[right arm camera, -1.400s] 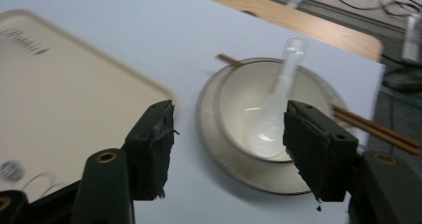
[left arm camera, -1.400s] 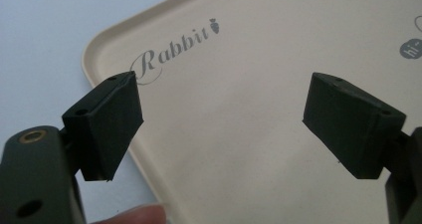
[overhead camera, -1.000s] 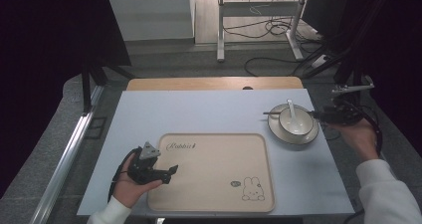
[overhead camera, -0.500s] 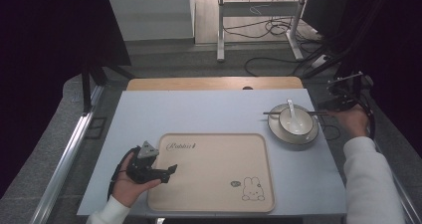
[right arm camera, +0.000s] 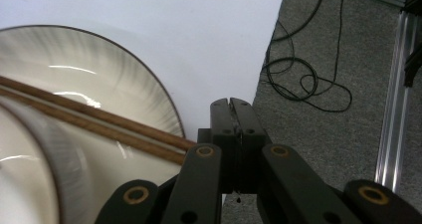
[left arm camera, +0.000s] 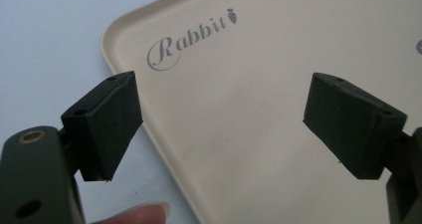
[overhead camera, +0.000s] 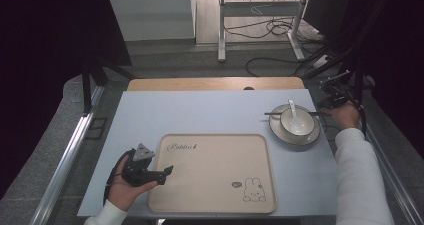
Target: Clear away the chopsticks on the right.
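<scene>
Beige plastic forms the tray (overhead camera: 215, 170), which lies at the near middle of the light blue table (overhead camera: 200, 112) with nothing on it; the printed word and the small rabbit drawing are uncovered. The left gripper (overhead camera: 167, 172) is held at the tray's left edge, and in the left gripper view its jaws stand wide apart over the tray's corner (left arm camera: 259, 84), gripping nothing. A fingertip (left arm camera: 139, 215) is seen below them.

At the far right of the table a plate (overhead camera: 295, 131) is set, with a bowl (overhead camera: 297, 123) on it, a white spoon (overhead camera: 292, 110) resting in the bowl, and a pair of wooden chopsticks (overhead camera: 292, 114) laid across the bowl's rim. The right gripper (overhead camera: 334, 89) is held just beyond the plate's right side, near the table's edge. In the right gripper view its jaws are pressed together with nothing between them, and the chopsticks (right arm camera: 94, 122) end just beside them, apparently untouched.

The work is judged to be at an early stage: the tableware is stacked together and well apart from the tray, and no item has been moved onto it. A grip on the chopsticks or the plate is judged to be outstanding.
</scene>
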The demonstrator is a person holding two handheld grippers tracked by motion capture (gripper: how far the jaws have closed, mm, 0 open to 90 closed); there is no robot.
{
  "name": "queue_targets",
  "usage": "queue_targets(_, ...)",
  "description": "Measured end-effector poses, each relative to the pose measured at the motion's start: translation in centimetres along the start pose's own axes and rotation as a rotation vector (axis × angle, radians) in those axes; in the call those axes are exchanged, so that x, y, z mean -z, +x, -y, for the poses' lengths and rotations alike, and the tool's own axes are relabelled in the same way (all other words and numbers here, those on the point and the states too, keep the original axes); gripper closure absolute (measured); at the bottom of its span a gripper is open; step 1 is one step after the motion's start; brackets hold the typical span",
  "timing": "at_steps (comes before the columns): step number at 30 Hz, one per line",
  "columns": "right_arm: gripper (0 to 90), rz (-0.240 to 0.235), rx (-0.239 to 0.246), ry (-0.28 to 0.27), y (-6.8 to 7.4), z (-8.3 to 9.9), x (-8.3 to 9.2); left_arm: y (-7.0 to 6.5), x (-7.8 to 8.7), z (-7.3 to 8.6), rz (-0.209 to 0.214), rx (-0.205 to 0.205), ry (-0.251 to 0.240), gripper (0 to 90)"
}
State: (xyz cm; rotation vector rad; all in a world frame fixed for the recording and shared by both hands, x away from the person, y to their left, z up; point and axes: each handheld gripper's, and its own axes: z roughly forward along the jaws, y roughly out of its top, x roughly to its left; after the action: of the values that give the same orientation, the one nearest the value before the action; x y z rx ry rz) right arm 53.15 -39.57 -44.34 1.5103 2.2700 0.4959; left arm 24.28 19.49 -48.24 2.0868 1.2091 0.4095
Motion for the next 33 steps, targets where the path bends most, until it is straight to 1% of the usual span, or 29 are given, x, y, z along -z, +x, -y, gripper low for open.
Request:
queue_targets(1,89.5,0.000,0.000,0.000,0.0,0.0,0.0,0.0,0.0,0.0,0.000,0.000,0.000,15.4)
queue_targets(2,89.5,0.007,0.001,0.003,-0.1,0.1,-0.6,0.1,0.1,0.1,-0.004,0.003,0.003,15.4)
queue_targets(5,89.5,0.003,-0.004,-0.004,-0.1,0.1,-1.1,0.1,0.1,0.2,-0.009,0.006,0.005,15.4)
queue_targets(6,89.5,0.005,0.002,0.001,-0.1,0.2,-1.5,0.2,0.1,0.3,-0.011,0.010,0.007,15.4)
queue_targets(7,89.5,0.001,-0.003,0.003,-0.1,0.2,-1.7,0.2,0.1,0.3,-0.011,0.010,0.007,15.4)
queue_targets(11,89.6,0.001,-0.002,0.017,0.0,0.2,-2.0,0.2,0.2,0.4,-0.012,0.007,0.008,15.4)
queue_targets(12,89.6,0.005,0.005,0.034,0.0,0.3,-2.1,0.2,0.1,0.4,-0.009,0.004,0.011,15.4)
queue_targets(19,89.7,0.007,0.001,0.055,-0.2,1.1,-1.6,0.2,0.1,0.3,-0.002,0.002,0.007,15.4)
queue_targets(20,89.7,0.004,-0.002,0.068,-0.4,1.6,-1.5,0.2,0.1,0.2,0.001,-0.001,0.005,15.4)
queue_targets(21,89.7,0.004,-0.002,0.068,-0.4,1.6,-1.5,0.2,0.1,0.2,0.001,-0.001,0.005,15.4)
queue_targets(22,89.7,0.004,-0.005,0.072,-0.5,2.0,-1.4,0.1,0.1,0.1,0.004,-0.005,0.005,15.4)
queue_targets(26,89.7,0.001,-0.011,0.079,-0.7,2.7,-1.1,0.1,0.0,0.0,0.007,-0.010,0.002,15.4)
queue_targets(29,89.7,-0.003,-0.013,0.080,-0.7,2.9,-1.0,0.1,0.0,-0.1,0.009,-0.012,0.002,15.4)
queue_targets(30,89.7,-0.005,-0.005,0.081,-0.7,3.1,-0.9,0.1,0.0,-0.1,0.008,-0.015,0.002,15.4)
queue_targets(33,89.7,-0.013,-0.002,0.087,-0.5,3.4,-0.9,0.2,-0.1,-0.1,0.010,-0.015,0.004,15.4)
